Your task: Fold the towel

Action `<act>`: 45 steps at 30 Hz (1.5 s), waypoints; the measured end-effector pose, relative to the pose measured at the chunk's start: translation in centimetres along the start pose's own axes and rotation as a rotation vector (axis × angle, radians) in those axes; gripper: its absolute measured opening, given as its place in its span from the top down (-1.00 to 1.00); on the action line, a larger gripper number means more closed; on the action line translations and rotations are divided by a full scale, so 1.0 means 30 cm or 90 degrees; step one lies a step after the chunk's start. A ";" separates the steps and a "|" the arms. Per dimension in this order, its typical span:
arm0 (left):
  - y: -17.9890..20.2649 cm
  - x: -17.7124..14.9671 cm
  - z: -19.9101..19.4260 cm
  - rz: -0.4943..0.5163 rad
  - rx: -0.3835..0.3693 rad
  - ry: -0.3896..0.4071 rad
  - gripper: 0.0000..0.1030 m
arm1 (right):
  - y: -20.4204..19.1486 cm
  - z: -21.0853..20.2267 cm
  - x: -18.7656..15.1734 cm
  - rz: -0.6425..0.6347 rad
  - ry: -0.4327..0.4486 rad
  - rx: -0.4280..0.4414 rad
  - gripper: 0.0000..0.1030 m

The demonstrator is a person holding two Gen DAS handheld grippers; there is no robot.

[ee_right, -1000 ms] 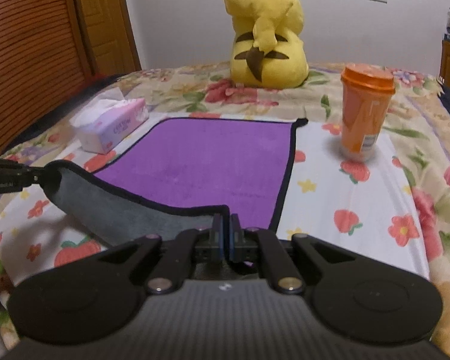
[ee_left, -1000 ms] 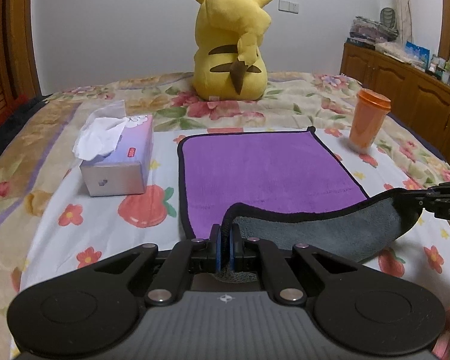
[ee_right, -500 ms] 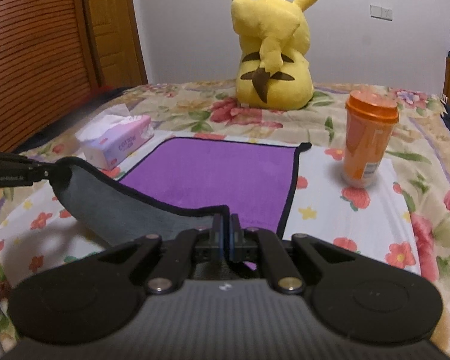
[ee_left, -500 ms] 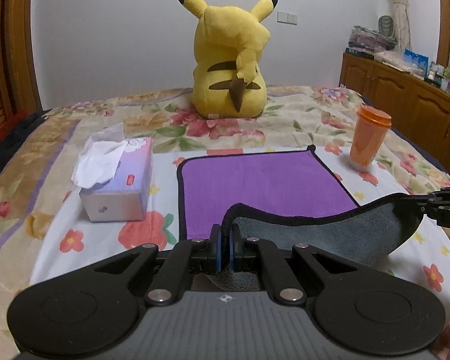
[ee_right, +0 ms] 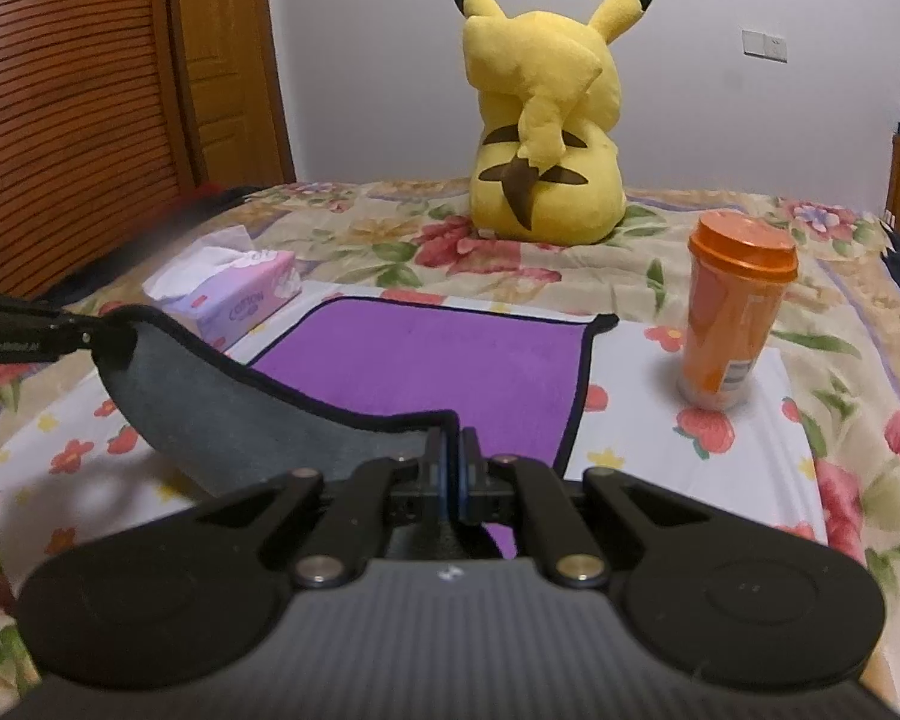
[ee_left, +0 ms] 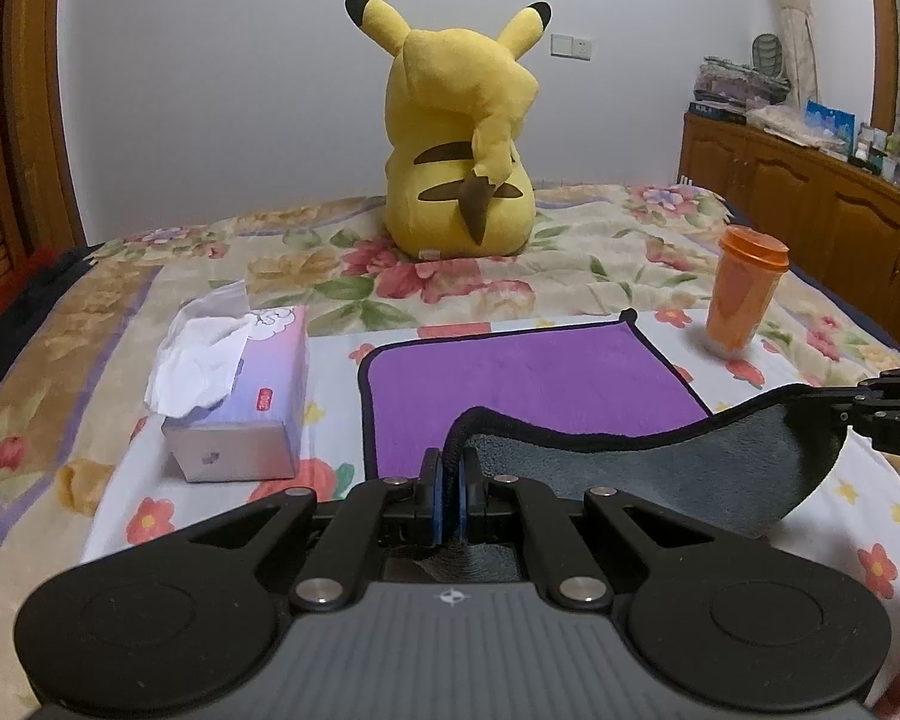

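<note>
A purple towel [ee_left: 528, 375] with black trim and a grey underside lies on the flowered bed; it also shows in the right wrist view [ee_right: 444, 360]. Its near edge is lifted off the bed and hangs between the two grippers, grey side toward me. My left gripper [ee_left: 450, 474] is shut on the near left corner. My right gripper [ee_right: 453, 456] is shut on the near right corner. Each gripper shows at the edge of the other's view, the right gripper [ee_left: 870, 408] and the left gripper [ee_right: 48, 333].
A tissue box [ee_left: 240, 402] sits left of the towel. An orange lidded cup [ee_right: 732, 312] stands right of it. A yellow plush toy [ee_left: 462, 138] sits behind, near the wall. A wooden cabinet [ee_left: 810, 192] runs along the right; a wooden door [ee_right: 60, 108] is left.
Both grippers have risen with the near edge of the towel, so more of it hangs off the bed. The far part of the towel has stayed flat.
</note>
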State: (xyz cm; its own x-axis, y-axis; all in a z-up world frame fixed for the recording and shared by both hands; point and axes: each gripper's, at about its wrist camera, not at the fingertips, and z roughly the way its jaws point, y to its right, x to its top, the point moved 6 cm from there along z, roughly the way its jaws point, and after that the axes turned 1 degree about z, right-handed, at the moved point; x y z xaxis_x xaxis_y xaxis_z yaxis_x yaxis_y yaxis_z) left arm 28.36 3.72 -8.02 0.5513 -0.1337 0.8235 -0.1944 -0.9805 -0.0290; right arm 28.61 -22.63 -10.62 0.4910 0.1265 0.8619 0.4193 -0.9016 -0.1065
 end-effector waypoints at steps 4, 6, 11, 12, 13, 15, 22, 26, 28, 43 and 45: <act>-0.011 0.009 0.017 0.002 0.003 0.002 0.84 | 0.005 0.011 0.011 -0.003 0.004 -0.001 0.92; -0.016 0.014 0.021 0.002 0.003 0.004 0.84 | 0.005 0.016 0.013 -0.007 0.005 -0.002 0.92; -0.022 0.025 0.033 0.002 0.010 0.010 0.84 | 0.008 0.028 0.017 -0.015 0.004 0.001 0.92; -0.022 0.026 0.036 0.003 0.011 0.011 0.84 | 0.009 0.031 0.018 -0.018 0.004 0.000 0.92; -0.022 0.028 0.039 0.003 0.009 0.011 0.84 | 0.011 0.035 0.020 -0.020 0.004 -0.002 0.92; -0.022 0.031 0.046 0.006 0.010 0.012 0.85 | 0.014 0.042 0.023 -0.021 0.004 -0.004 0.92; -0.029 0.046 0.076 0.006 0.010 0.014 0.85 | 0.028 0.056 0.037 -0.030 0.018 -0.011 0.92; -0.032 0.051 0.085 0.002 0.007 0.015 0.85 | 0.045 0.069 0.052 -0.027 0.022 -0.010 0.92; -0.031 0.056 0.093 0.006 0.005 0.016 0.85 | 0.050 0.078 0.058 -0.027 0.024 -0.010 0.92; -0.029 0.080 0.159 0.040 0.020 0.026 0.85 | 0.081 0.124 0.081 -0.044 0.032 -0.012 0.92; -0.032 0.078 0.166 0.041 0.023 0.026 0.85 | 0.082 0.125 0.086 -0.048 0.035 -0.011 0.92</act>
State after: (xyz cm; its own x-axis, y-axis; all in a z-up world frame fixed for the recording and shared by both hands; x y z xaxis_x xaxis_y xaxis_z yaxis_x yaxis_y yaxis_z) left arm 33.89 3.64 -8.88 0.5055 -0.1914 0.8413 -0.1989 -0.9747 -0.1023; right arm 33.77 -22.95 -10.52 0.4150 0.1723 0.8934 0.4409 -0.8970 -0.0319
